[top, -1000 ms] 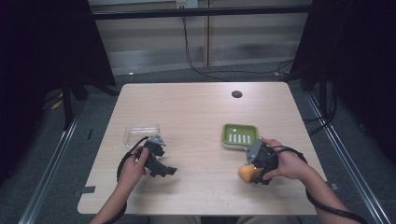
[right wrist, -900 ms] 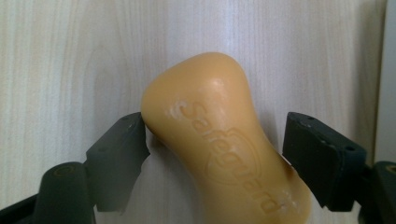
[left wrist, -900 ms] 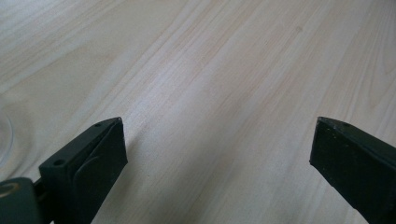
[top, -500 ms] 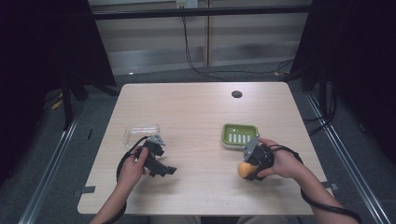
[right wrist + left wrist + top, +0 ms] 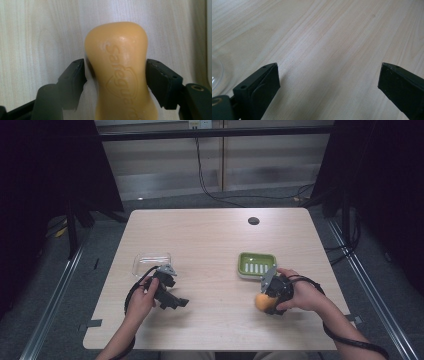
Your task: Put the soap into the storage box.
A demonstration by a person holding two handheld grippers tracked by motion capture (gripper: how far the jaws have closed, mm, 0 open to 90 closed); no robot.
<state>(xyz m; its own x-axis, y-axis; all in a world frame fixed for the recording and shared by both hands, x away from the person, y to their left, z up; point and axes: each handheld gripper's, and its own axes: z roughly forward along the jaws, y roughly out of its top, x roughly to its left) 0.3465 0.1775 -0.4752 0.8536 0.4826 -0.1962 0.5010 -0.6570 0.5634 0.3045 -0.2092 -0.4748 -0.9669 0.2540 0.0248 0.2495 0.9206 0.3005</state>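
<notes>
An orange-yellow soap bar (image 5: 120, 72) with embossed lettering stands between the jaws of my right gripper (image 5: 116, 75). The jaws have just been opening. One jaw touches the bar's side and the other stands a sliver off it, with a dark gap. From above, the soap (image 5: 262, 302) lies on the table at the tip of the right gripper (image 5: 270, 296), in front of a green slotted soap dish (image 5: 256, 264). My left gripper (image 5: 176, 301) rests low over the table at the left. Its jaws stand wide open in the left gripper view (image 5: 328, 77), with bare wood between them.
A clear plastic container (image 5: 151, 261) sits just behind the left hand; its rim (image 5: 215, 75) shows in the left gripper view. A round dark hole (image 5: 253, 221) marks the table's far side. Cables trail from both grippers.
The right gripper has shifted slightly around the soap, which stays at about the same spot. The left hand and gripper have not moved.
</notes>
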